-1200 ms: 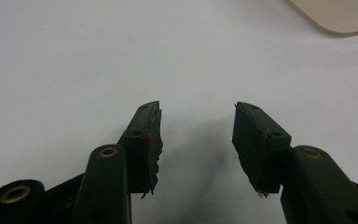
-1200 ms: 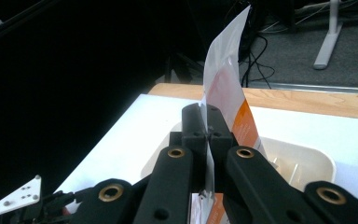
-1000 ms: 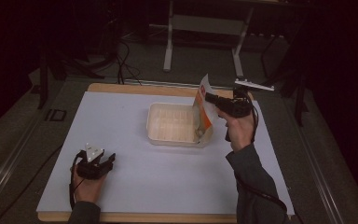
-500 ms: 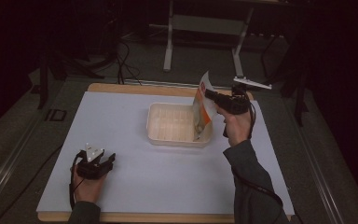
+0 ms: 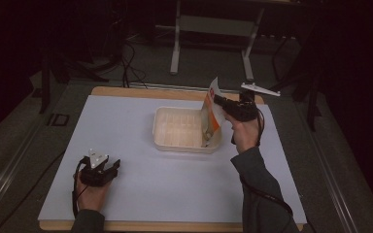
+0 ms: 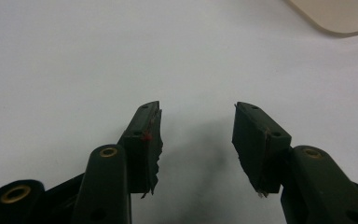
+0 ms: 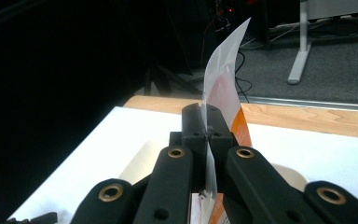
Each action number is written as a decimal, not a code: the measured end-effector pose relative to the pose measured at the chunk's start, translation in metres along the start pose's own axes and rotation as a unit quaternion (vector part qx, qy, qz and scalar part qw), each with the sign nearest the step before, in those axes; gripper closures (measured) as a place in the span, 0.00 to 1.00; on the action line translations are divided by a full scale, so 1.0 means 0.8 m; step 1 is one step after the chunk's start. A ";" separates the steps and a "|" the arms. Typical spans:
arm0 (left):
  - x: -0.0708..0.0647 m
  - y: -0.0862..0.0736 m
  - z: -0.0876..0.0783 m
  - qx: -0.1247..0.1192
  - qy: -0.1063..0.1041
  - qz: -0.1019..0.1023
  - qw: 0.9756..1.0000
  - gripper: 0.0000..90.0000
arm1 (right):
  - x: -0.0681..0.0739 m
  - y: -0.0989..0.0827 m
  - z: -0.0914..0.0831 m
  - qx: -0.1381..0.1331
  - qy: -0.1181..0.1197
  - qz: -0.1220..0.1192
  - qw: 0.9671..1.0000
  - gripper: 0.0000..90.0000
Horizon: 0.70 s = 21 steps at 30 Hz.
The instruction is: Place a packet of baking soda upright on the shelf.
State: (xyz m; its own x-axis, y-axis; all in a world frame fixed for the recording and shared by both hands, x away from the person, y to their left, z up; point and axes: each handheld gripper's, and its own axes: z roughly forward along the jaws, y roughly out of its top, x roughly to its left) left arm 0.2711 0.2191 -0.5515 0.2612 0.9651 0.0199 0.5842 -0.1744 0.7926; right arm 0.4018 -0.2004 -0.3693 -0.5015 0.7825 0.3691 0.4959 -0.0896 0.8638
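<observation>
Dark floor and a grey stand frame surround the white-topped table [image 5: 141, 194], which carries a shallow cream tray [image 5: 177, 128] near its far middle. Over the last second almost nothing has shifted: the orange-and-white pouch [image 5: 212, 114] hung upright at the tray's right end then as now, its lower edge dipping inside the tray wall. The right gripper [image 5: 219, 103] has its fingers [image 7: 218, 122] clamped shut on the pouch's thin upper seam, the sheet standing between them in the right gripper view. I judge this a steady hold while the pouch is being lowered or emptied into the tray, not yet a release. At the near left, the left gripper [image 5: 112, 167] rests on the table, fingers [image 6: 147, 135] parted and empty, well apart from the tray.
</observation>
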 end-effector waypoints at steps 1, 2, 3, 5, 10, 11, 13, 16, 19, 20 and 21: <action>0.000 0.000 0.000 0.000 0.000 0.000 1.000 0.57 | -0.001 -0.001 0.000 -0.001 0.002 0.004 1.000 1.00; 0.000 0.000 0.000 0.000 0.000 0.000 1.000 0.57 | -0.002 -0.002 0.000 -0.004 0.001 0.004 1.000 1.00; 0.000 0.000 0.000 -0.001 0.000 0.001 1.000 0.57 | -0.002 -0.004 0.000 -0.003 -0.001 0.004 1.000 1.00; 0.000 0.000 0.000 0.000 0.000 0.001 1.000 0.57 | -0.003 -0.007 0.002 0.002 -0.003 0.005 1.000 1.00; 0.000 0.000 0.000 -0.001 0.000 0.000 1.000 0.57 | -0.005 -0.015 0.007 0.007 -0.006 0.011 1.000 1.00; 0.000 0.000 0.000 -0.001 0.000 0.000 1.000 0.57 | -0.005 -0.015 0.007 0.007 -0.006 0.011 1.000 1.00; 0.000 0.000 0.000 -0.001 0.000 0.000 1.000 0.57 | -0.003 -0.016 0.010 0.012 -0.009 0.009 1.000 1.00; 0.000 0.000 0.000 -0.001 0.000 0.000 1.000 0.57 | -0.002 -0.016 0.012 0.015 -0.015 0.008 1.000 1.00; 0.000 0.000 -0.001 0.000 0.000 0.000 1.000 0.57 | -0.003 -0.015 0.014 0.018 -0.023 0.015 0.999 1.00; 0.000 0.000 0.000 0.000 0.000 0.000 1.000 0.57 | -0.003 -0.014 0.015 0.019 -0.025 0.019 0.999 1.00; 0.000 0.000 0.000 0.000 0.000 0.001 1.000 0.57 | -0.004 -0.014 0.016 0.019 -0.025 0.025 0.999 1.00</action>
State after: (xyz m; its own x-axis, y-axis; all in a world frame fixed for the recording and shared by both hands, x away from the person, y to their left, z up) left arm 0.2709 0.2190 -0.5513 0.2624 0.9647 0.0208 0.5846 -0.1760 0.7920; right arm 0.4066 -0.1942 -0.3844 -0.4395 0.8082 0.3920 0.5466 -0.1056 0.8307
